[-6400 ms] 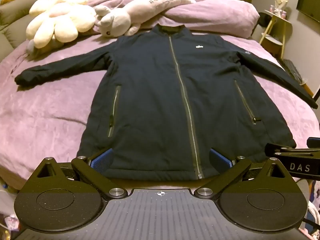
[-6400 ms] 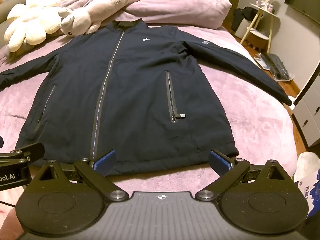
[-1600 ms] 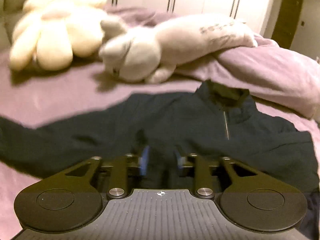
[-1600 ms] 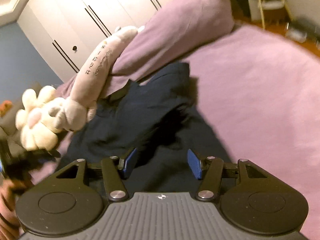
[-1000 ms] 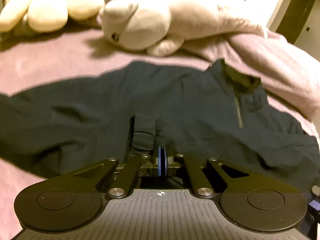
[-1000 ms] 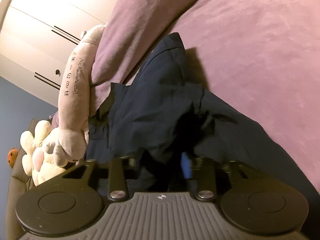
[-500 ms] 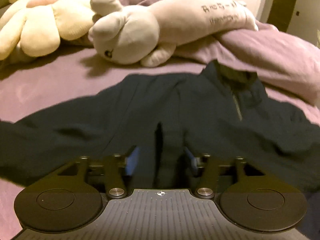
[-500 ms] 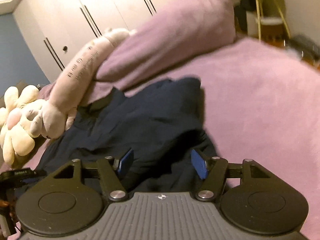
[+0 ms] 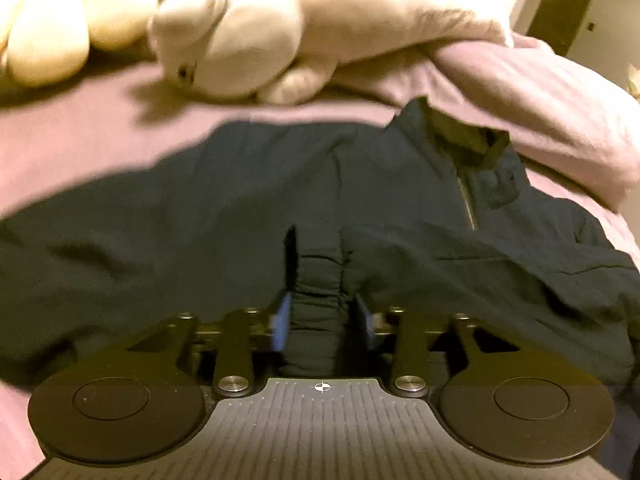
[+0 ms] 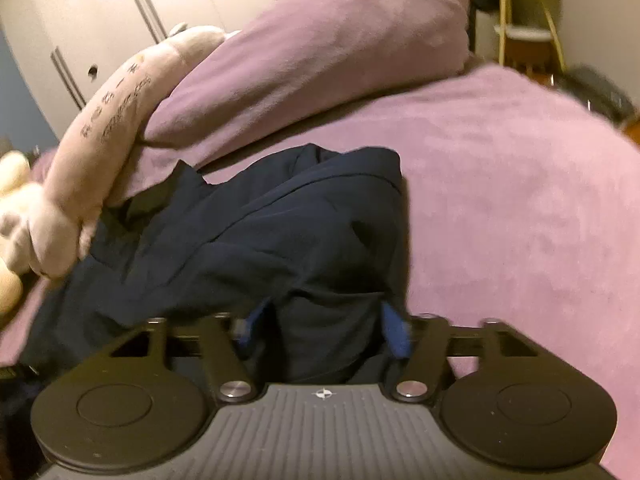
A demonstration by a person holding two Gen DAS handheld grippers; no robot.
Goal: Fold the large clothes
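Left fingers: blue pads (image 9: 281, 322) of the left gripper (image 9: 322, 320) are closing on a bunched ridge of the dark jacket (image 9: 200, 220), low centre of frame, not clearly pressing yet.
Right fingers: right gripper (image 10: 324, 328) is also closing, a hump of jacket (image 10: 280, 220) between its pads, no firm squeeze visible.
Jacket: rumpled mid-frame on the purple bed (image 10: 500, 180), collar (image 9: 464, 136) upper right.
Slip risk: thick cloth may squirm out, I'd guess.
Snag risk: plush toy (image 9: 240, 40) lies just beyond; a lift could drag it.
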